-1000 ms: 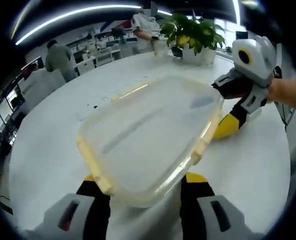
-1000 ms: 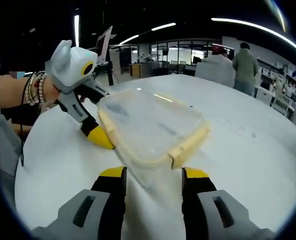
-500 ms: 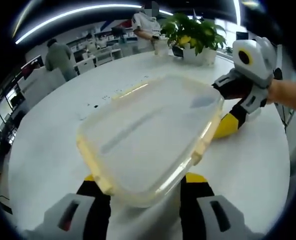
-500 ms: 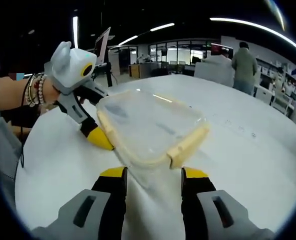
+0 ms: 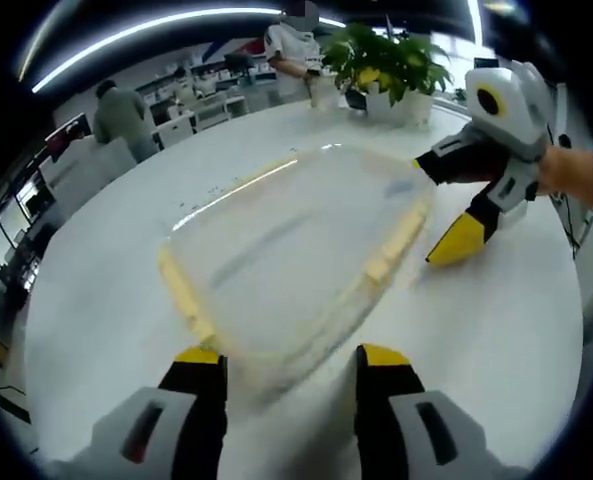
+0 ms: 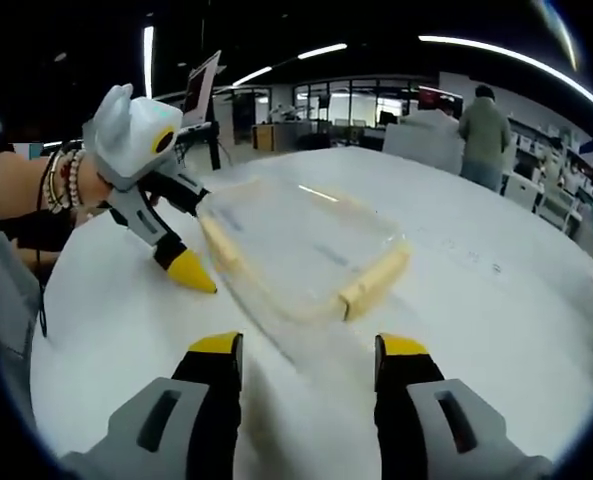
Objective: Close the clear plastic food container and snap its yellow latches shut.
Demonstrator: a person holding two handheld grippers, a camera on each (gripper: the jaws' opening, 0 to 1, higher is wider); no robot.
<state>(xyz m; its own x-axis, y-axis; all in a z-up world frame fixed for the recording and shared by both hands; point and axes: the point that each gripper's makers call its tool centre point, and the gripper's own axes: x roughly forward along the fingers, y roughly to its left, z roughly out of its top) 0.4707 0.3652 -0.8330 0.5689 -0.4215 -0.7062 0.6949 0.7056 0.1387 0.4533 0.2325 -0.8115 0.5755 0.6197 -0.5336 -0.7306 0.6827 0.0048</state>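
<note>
A white round table carries the clear container.

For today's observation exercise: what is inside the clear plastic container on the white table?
The container looks empty: through its clear lid only the white table shows. The picture is blurred, so something small or see-through inside cannot be ruled out.

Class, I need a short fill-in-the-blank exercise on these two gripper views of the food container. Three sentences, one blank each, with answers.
1. The clear container lies on a ___ table.
2. Its latches are coloured ___.
3. Behind the container in the left gripper view stands a potted ___.

Answers: white; yellow; plant
</note>
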